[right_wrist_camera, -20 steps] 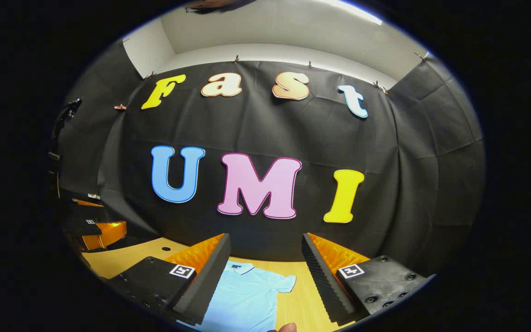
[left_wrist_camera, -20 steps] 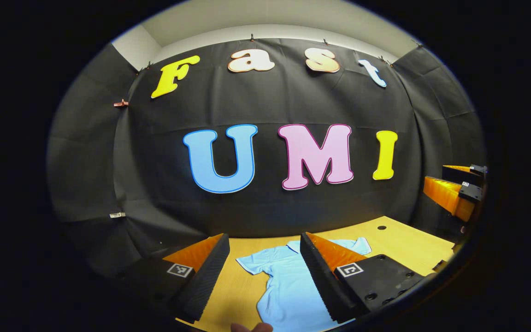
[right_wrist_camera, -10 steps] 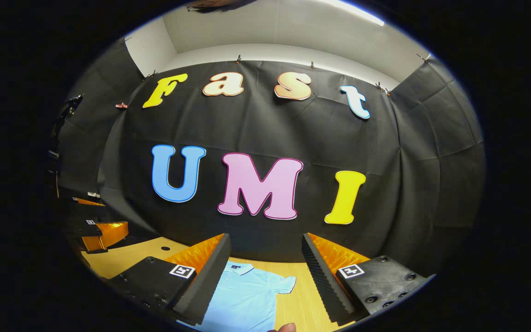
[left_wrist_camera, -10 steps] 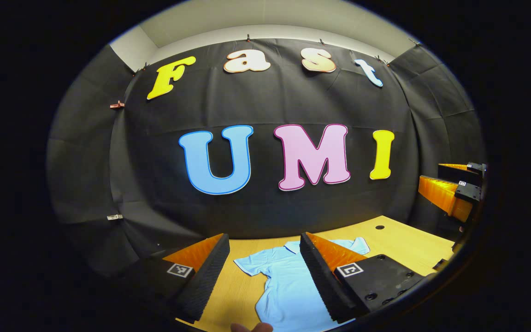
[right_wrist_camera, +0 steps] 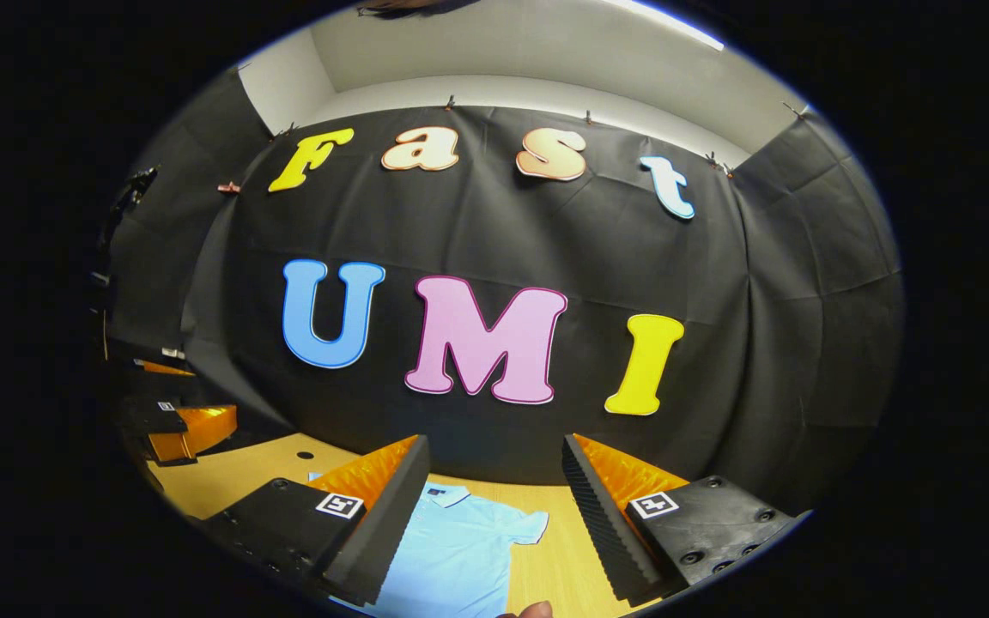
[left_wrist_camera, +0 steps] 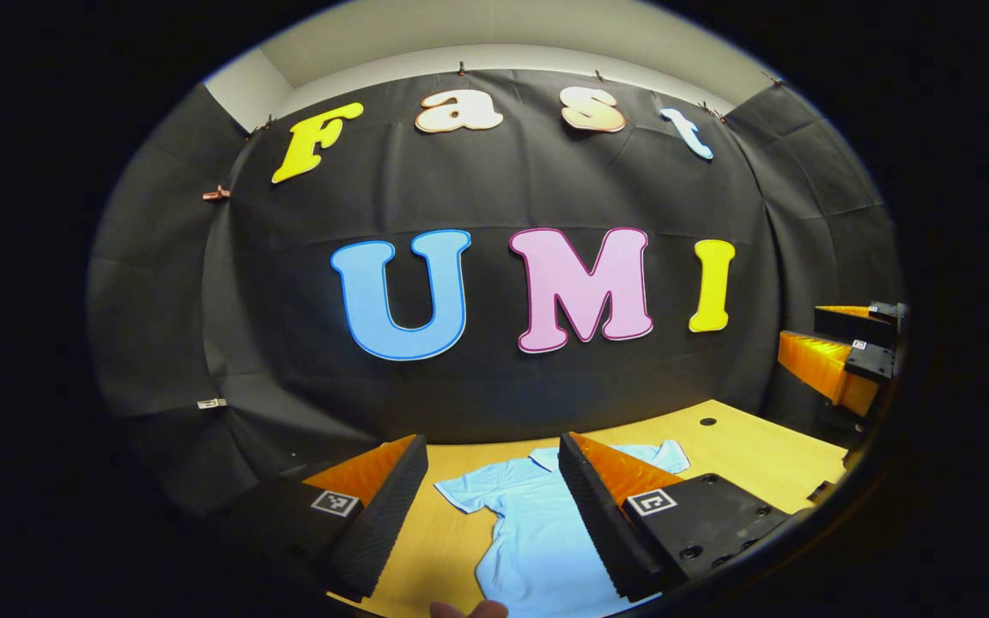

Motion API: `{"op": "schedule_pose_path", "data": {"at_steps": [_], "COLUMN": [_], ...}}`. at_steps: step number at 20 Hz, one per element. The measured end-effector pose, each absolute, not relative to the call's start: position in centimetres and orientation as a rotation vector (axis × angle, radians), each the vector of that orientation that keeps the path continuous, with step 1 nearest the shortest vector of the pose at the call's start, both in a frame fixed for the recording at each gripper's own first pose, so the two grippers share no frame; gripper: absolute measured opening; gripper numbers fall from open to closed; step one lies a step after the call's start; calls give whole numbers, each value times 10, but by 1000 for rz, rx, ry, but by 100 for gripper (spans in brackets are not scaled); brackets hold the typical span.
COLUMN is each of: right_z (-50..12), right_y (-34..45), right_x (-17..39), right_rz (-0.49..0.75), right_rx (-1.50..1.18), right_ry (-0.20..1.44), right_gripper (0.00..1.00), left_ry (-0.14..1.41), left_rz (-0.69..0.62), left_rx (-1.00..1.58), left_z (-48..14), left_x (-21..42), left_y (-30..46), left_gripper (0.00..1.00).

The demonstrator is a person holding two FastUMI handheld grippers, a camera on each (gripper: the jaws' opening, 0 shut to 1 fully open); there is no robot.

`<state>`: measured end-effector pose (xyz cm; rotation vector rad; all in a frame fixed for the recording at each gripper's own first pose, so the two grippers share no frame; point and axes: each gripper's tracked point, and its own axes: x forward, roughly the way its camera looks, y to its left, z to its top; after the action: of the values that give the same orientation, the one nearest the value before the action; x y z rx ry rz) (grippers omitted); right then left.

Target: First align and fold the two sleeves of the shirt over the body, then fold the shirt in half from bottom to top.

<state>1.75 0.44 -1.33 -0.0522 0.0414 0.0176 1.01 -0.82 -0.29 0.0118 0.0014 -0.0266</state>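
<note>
Now: wooden table (left_wrist_camera: 752, 455) | flat blue shirt (left_wrist_camera: 537, 524) | black cloth wall (right_wrist_camera: 761, 343)

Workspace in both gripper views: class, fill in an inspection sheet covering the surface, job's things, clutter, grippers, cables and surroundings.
Surface: wooden table, a round hole near its far edge.
Job's things: light blue shirt lying flat, collar toward the wall, both sleeves spread out, not yet folded.
Clutter: nothing seen.
Grippers: left gripper open above the shirt; right gripper open above the shirt; neither touches the cloth.
Cables: nothing seen.
Surroundings: black cloth wall behind the table, pale wall above it.
</note>
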Motion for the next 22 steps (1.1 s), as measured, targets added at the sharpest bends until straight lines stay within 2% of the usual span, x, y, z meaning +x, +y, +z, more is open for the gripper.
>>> {"op": "schedule_pose_path", "data": {"at_steps": [5,13,16,22], "right_z": [-46,-224,-284,-400], "right_y": [-1,-65,-86,-90], "right_x": [68,195,226,259], "right_rz": [24,-89,-127,-124], "right_rx": [-2,112,106,109], "right_ry": [126,519,596,799], "right_gripper": [96,97,97,97], "left_ry": [13,44,79,124], "left_rz": [-35,24,49,89], "left_rx": [10,-4,-3,-11], "left_z": [-7,-17,-30,-50], "left_x": [18,32,36,52], "left_y": [-17,-18,-16,-13], "left_gripper": [97,97,98,98]}}
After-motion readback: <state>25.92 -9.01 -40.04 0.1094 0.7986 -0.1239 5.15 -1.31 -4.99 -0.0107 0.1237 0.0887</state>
